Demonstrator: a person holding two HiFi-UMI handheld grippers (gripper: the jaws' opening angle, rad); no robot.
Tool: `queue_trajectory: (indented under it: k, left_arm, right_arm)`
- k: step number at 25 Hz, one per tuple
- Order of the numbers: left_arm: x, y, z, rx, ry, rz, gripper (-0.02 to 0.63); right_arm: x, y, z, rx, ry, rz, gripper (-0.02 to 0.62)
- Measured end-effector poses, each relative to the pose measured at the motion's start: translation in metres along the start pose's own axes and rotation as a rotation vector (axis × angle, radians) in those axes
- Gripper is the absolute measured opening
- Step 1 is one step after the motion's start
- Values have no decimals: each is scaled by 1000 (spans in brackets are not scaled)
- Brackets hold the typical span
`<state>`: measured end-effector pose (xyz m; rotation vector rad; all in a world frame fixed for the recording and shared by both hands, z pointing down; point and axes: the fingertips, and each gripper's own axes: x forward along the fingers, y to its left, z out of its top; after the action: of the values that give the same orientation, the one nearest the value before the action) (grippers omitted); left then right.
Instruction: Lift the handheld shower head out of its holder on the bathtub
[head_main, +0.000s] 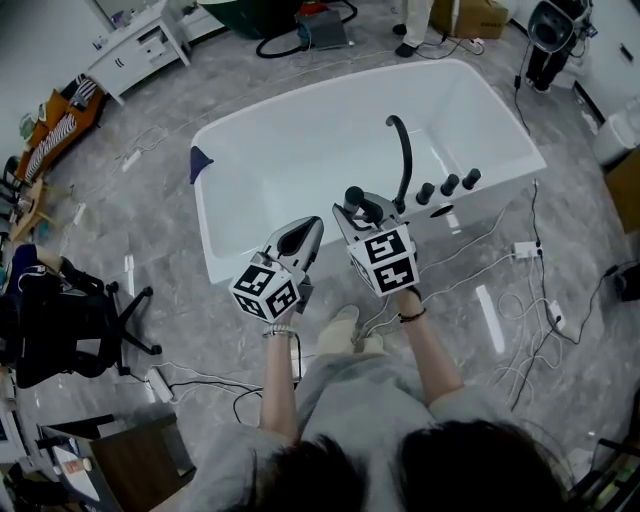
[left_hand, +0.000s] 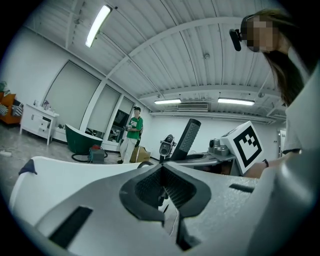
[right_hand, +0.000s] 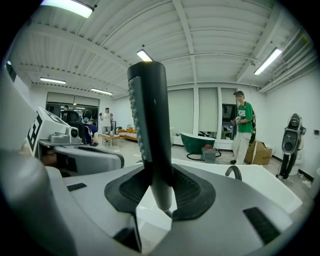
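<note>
The handheld shower head (right_hand: 150, 130), a dark grey stick with a ribbed face, stands upright between the jaws of my right gripper (right_hand: 160, 187), which is shut on its lower end. In the head view the right gripper (head_main: 358, 212) holds it (head_main: 354, 196) over the near rim of the white bathtub (head_main: 230, 250), just left of the black arched spout (head_main: 404, 150) and the three black knobs (head_main: 448, 184). My left gripper (head_main: 310, 228) hangs beside it to the left, its jaws (left_hand: 161, 170) shut with nothing between them. From the left gripper view the shower head (left_hand: 187, 137) rises at the right.
A black office chair (head_main: 60, 320) stands at the left. White cables and a power strip (head_main: 525, 248) lie on the floor to the right of the tub. A person in a green shirt (right_hand: 243, 125) stands near a dark green tub (right_hand: 200, 142) beyond.
</note>
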<state>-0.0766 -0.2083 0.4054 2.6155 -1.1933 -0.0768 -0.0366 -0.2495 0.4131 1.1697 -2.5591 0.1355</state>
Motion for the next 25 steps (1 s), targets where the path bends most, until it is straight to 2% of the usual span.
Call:
queue_trajectory:
  k: [10, 25]
  left_arm:
    - [-22, -19, 14, 42, -18, 0, 5]
    - [-38, -23, 29, 72, -54, 18, 5]
  right_arm:
    - [-22, 22, 18, -40, -30, 52, 132]
    - [-29, 34, 28, -57, -54, 66, 132]
